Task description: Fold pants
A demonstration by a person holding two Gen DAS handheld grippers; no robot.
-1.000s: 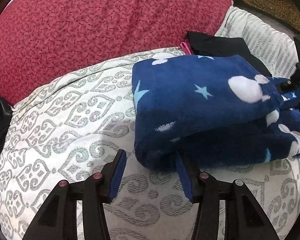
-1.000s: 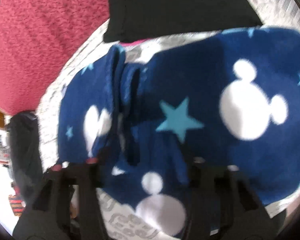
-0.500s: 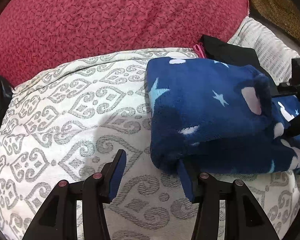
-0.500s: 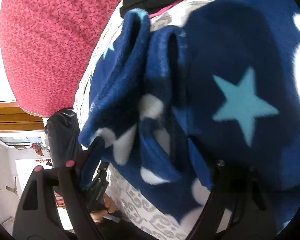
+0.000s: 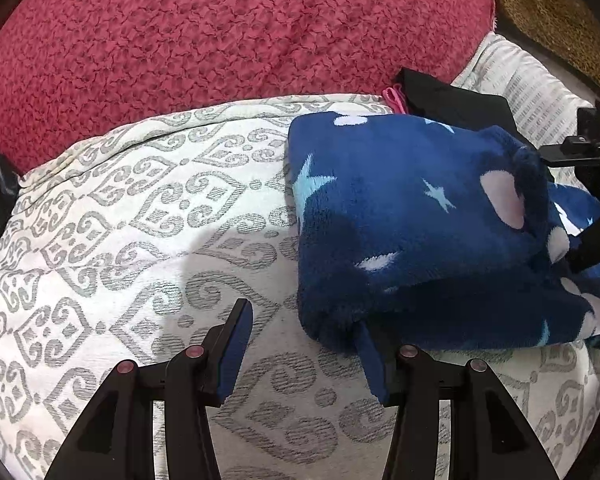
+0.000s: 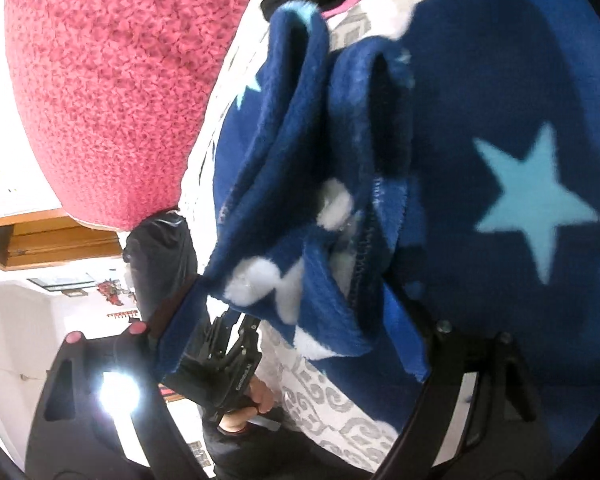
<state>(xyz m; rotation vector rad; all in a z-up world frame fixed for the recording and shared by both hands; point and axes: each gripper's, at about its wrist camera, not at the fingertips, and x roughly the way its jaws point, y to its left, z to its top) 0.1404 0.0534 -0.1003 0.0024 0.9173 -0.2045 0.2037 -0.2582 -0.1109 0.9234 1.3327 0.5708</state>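
The blue fleece pants with white heads and light blue stars lie folded in a thick bundle on the patterned white bed cover. My left gripper is open at the bundle's near left corner; its right finger touches the fold's edge, with nothing between the jaws. My right gripper is open and tilted, with the bundle's folded edges bunched between its wide-apart fingers. It shows at the right edge of the left wrist view, pressed into the pants.
A large red textured cushion lies behind the bed cover. A black garment with a pink edge lies behind the pants. A striped white pillow is at the far right. The person's hand holding the left gripper shows below.
The right gripper has tilted and pushed in close to the pants' folded edges. The top layer has rolled over at the right. The left gripper has backed off slightly.
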